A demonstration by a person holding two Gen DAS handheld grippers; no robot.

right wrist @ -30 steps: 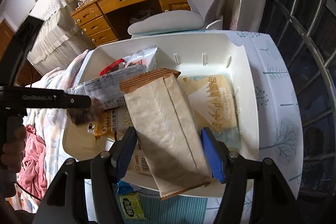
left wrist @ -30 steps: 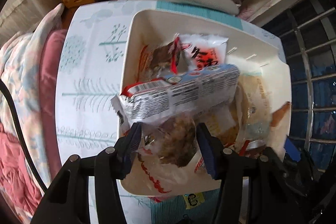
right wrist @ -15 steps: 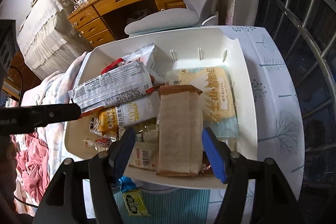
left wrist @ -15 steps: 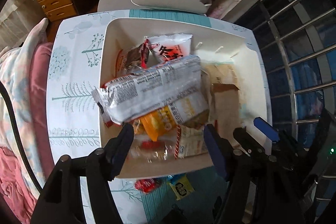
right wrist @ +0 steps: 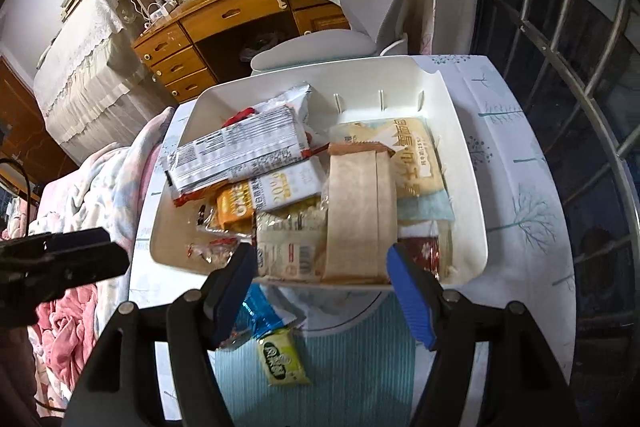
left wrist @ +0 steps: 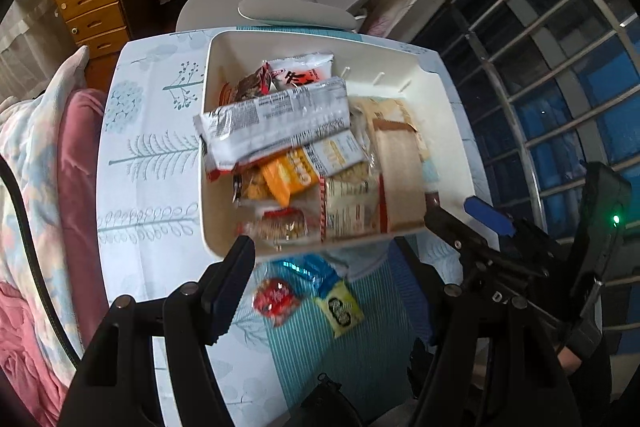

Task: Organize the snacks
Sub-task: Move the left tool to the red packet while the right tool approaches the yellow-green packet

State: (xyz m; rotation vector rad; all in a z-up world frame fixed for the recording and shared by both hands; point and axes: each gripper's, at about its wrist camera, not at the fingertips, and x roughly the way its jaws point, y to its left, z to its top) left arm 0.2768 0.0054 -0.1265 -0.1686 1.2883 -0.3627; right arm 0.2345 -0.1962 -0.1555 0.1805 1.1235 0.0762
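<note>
With most packets already piled in the white plastic bin point(right wrist: 468, 163), a red wrapped snack point(left wrist: 276, 298), a blue foil packet point(right wrist: 256, 315) and a yellow-green sachet point(right wrist: 282, 359) remain on the tablecloth point(left wrist: 152, 163), both the left gripper point(left wrist: 332, 279) and right gripper point(right wrist: 320, 287) spread and empty.

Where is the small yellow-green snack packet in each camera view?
Left wrist: small yellow-green snack packet lies on the striped mat below the white bin, right of a red packet.
Right wrist: same packet, bottom centre, under the bin's near rim.
Shared landmark: brown paper bag.
</note>
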